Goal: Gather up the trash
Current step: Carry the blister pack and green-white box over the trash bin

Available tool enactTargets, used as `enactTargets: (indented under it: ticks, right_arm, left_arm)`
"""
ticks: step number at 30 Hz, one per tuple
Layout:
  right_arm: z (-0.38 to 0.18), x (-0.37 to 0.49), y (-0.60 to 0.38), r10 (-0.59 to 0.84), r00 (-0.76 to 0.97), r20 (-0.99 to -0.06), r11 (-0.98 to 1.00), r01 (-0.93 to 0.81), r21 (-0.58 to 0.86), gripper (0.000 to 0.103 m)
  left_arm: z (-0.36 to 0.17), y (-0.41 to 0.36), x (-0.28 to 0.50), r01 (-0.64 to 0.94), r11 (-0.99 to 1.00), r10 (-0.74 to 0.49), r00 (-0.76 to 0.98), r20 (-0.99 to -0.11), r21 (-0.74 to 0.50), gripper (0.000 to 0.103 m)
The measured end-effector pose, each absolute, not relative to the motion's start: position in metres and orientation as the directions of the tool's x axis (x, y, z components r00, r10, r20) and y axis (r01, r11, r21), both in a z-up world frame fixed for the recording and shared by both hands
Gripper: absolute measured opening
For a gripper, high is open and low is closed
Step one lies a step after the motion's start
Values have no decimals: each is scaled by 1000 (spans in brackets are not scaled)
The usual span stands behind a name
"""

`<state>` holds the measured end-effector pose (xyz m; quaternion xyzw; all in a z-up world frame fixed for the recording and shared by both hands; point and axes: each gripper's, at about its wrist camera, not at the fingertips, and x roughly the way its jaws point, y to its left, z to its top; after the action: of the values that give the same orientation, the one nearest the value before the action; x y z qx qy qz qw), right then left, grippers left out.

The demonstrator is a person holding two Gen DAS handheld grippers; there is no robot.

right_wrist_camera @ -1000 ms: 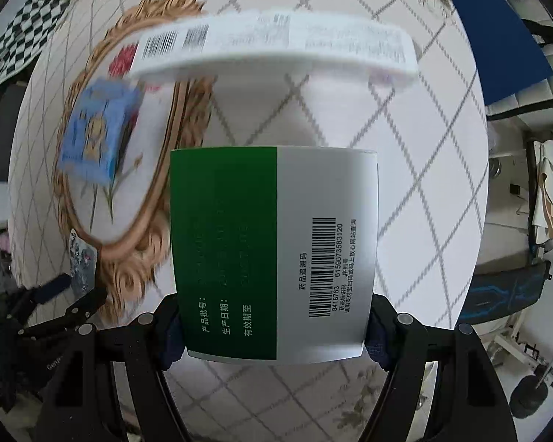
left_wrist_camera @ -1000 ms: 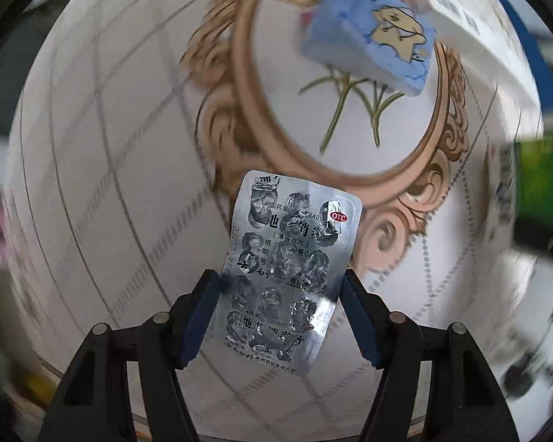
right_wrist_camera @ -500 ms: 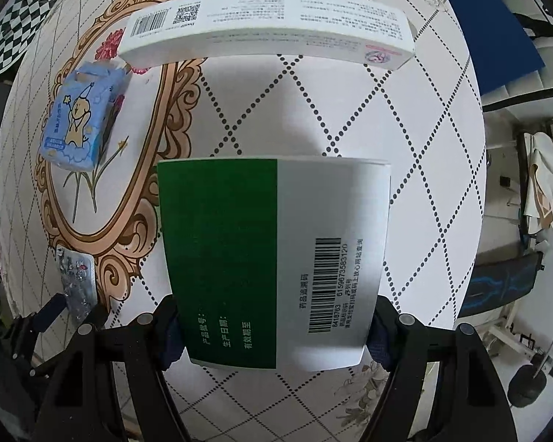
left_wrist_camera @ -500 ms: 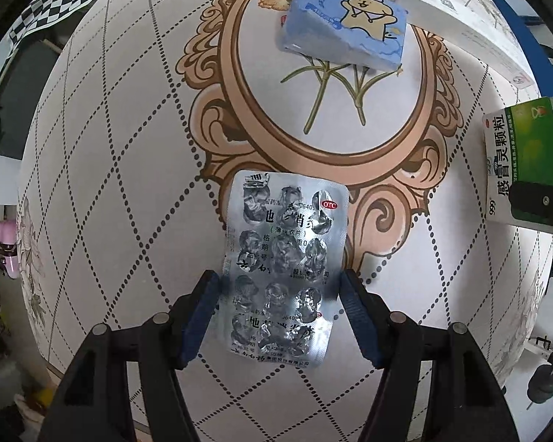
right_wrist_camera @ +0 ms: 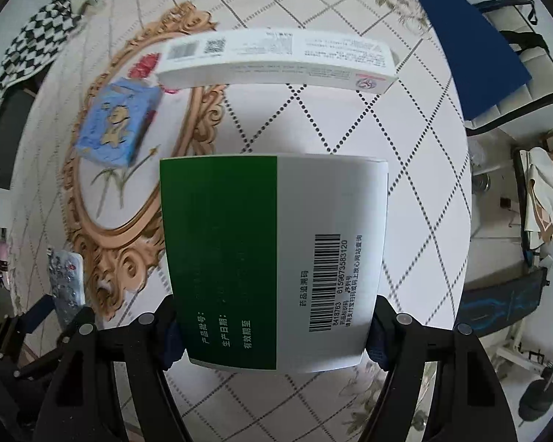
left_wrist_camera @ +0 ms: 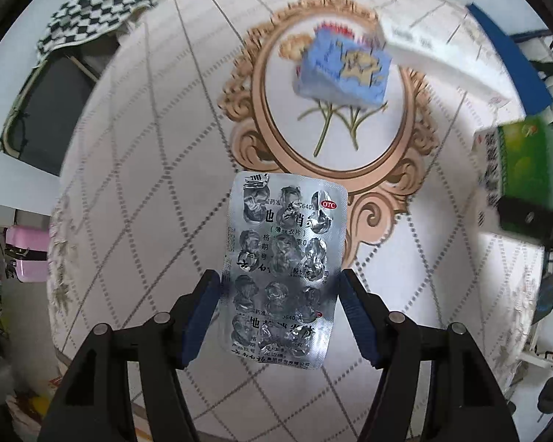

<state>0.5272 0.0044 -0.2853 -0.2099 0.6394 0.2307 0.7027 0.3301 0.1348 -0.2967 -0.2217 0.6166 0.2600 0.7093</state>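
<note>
Trash in hand on both sides: my left gripper (left_wrist_camera: 278,316) is clamped on a spent blister pack (left_wrist_camera: 285,269), my right gripper (right_wrist_camera: 272,331) is clamped on a green-and-white medicine box (right_wrist_camera: 272,258). Both items look lifted clear of the round table (right_wrist_camera: 405,191); blur suggests I'm in motion.

Step, as I read it: carry phase, pickup done for these two. Next move needs a bin or bag, and none is in view, so I'd have to find it before letting go. Releasing one side at a time seems safer.

Blister pack: silver foil, pockets crushed and burst, red OTC mark, pinched by its side edges at the lower half. Thin, may bow or slip.
Box: green panel, white panel with barcode, held across its near end. Looks light, probably empty.

Further out, not yet collected on the table: blue tissue pack (right_wrist_camera: 116,129) on the gold-framed print, then a long white carton (right_wrist_camera: 276,62) beyond it.
</note>
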Motion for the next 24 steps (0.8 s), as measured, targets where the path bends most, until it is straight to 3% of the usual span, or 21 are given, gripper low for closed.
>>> enactTargets:
  ticks: [6,14,21,24]
  right_arm:
    - [-252,463,-27,117,118,-986,806,-592,25,77]
    - [-204,345,-83,203,189,-961,832,-550,68,77]
    - [-197,211,-131,260,169,-951,874,-459,158,77]
    - [-221,153,-155,260,101,-960,888,-415,197,77]
  left_arm:
    - [-244,121,282,-647,761,126,212,-969,-43,63]
    - [-195,103,182,-553,821,75,358,-931,-146,63]
    - [-212,86,87,-497,839,-37,353,-935,-220,63]
    - [-241,76,46,-504,824,-120,288,-950,-257,63]
